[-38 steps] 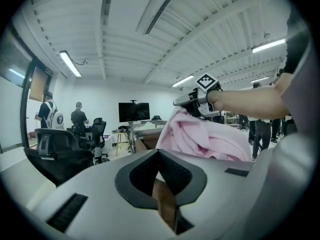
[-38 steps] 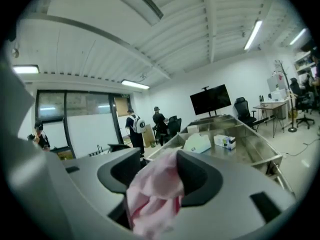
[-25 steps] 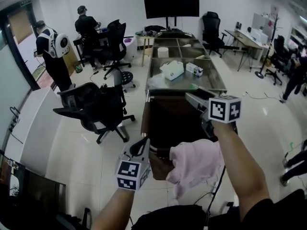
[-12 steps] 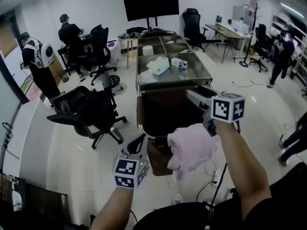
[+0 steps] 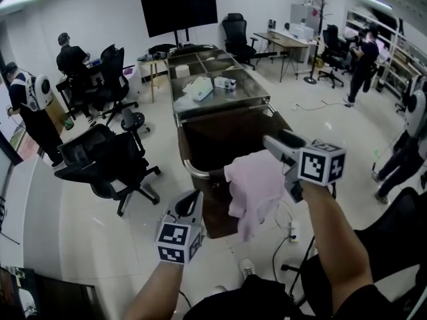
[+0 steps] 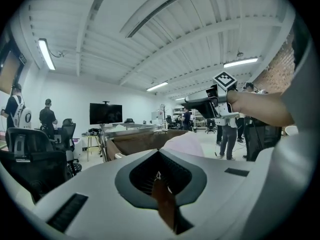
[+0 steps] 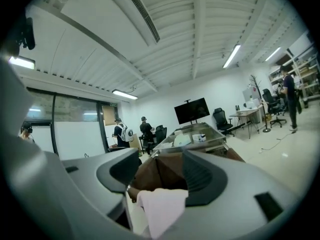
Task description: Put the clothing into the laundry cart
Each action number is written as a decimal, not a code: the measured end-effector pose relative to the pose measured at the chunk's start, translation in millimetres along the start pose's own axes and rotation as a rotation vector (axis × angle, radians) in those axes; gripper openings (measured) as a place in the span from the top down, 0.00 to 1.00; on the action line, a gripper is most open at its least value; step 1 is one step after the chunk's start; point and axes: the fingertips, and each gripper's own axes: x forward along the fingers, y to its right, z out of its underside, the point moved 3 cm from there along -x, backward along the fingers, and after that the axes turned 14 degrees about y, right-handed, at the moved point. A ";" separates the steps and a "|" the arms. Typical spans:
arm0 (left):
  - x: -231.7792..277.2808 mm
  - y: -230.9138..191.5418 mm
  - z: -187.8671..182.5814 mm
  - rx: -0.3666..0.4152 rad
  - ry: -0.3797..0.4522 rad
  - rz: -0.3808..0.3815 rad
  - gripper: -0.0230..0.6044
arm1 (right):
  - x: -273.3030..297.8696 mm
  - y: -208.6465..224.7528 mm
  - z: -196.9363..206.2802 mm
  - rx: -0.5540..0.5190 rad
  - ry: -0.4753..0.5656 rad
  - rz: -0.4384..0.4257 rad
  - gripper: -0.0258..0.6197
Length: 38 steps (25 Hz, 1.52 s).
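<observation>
Glossy white floor (image 5: 80,199) of a big open office, under a ribbed ceiling (image 6: 150,44) with strip lights. Mid-room, a brown laundry cart (image 5: 189,170) with a metal rim, just beside a steel bench (image 5: 247,92) split into compartments, pale items in two of them. Beyond, a dark screen (image 5: 179,11) on a stand. Black office chairs (image 5: 100,162) to the left, people (image 5: 30,109) standing along both sides. Pink clothing (image 5: 255,187) hanging off the right tool (image 5: 273,145) at the cart's near right corner, clear of the floor. Jaws wide apart and closing, cloth draped low between them. Left tool (image 5: 193,200) clenched, empty, near the cart's front.
</observation>
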 end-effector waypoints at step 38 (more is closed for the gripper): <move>-62.2 190.8 102.7 -0.126 -0.238 0.117 0.97 | -223.5 -31.8 183.7 0.097 -0.218 -0.092 0.96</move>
